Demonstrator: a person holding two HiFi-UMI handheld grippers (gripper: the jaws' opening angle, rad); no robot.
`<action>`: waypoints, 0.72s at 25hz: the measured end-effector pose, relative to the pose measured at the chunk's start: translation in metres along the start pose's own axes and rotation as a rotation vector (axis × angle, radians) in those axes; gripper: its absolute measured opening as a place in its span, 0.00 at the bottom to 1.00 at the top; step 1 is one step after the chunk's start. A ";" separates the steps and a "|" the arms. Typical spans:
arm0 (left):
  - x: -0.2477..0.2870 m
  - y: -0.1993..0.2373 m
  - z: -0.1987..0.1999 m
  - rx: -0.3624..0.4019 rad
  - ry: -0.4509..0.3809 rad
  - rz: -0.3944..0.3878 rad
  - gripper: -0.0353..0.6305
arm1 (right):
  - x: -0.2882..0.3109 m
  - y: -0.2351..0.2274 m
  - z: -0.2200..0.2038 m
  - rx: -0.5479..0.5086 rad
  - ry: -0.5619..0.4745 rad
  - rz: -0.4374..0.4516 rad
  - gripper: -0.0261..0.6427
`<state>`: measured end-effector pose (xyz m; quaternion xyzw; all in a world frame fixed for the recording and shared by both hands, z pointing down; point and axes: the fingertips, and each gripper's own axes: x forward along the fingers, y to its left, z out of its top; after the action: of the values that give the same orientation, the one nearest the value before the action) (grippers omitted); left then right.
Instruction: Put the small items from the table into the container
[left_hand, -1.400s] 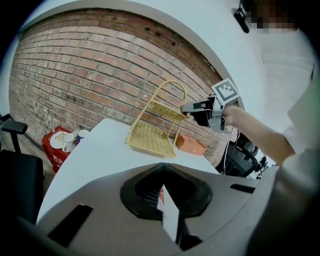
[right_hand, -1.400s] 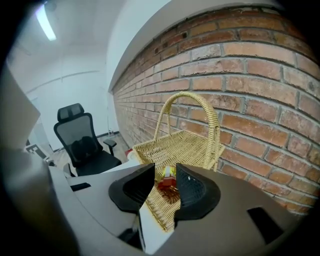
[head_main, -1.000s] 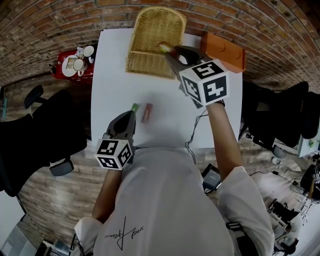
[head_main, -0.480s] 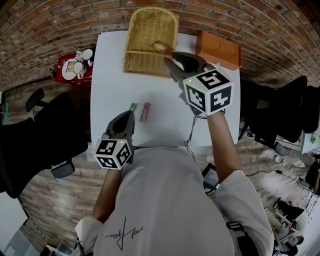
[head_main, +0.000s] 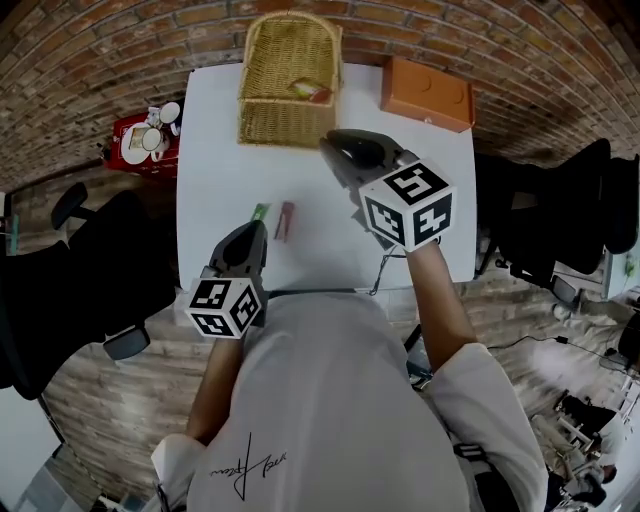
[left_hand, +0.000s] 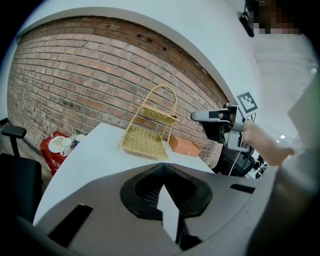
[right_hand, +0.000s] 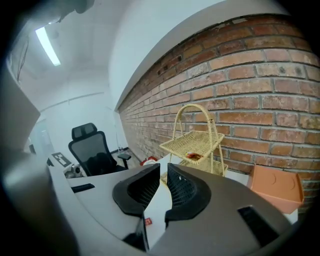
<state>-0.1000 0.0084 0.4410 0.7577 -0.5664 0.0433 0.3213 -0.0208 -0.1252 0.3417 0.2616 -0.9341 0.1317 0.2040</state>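
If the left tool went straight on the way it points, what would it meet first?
Probably the small green item just ahead of the left tool on the white table; depth is unclear.

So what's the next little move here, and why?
Probably open the left gripper and ease it onto the green item just ahead: its jaws are shut, and that item and a red item lie on the table. The right gripper, jaws closing on nothing, is farther off.

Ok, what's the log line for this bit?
left gripper: shut, empty | right gripper: jaws closing, empty | basket: small item | table: green item, red item
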 end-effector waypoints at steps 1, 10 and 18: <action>0.000 -0.001 0.000 0.002 0.000 -0.002 0.07 | -0.001 0.002 -0.004 0.003 0.003 0.001 0.12; -0.001 -0.012 0.000 0.017 -0.001 -0.015 0.07 | -0.017 0.019 -0.028 0.063 0.000 0.027 0.08; -0.002 -0.020 -0.007 0.041 0.005 -0.015 0.07 | -0.029 0.034 -0.061 0.107 0.014 0.030 0.07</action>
<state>-0.0805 0.0169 0.4370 0.7683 -0.5588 0.0545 0.3072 0.0021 -0.0625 0.3777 0.2571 -0.9281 0.1865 0.1943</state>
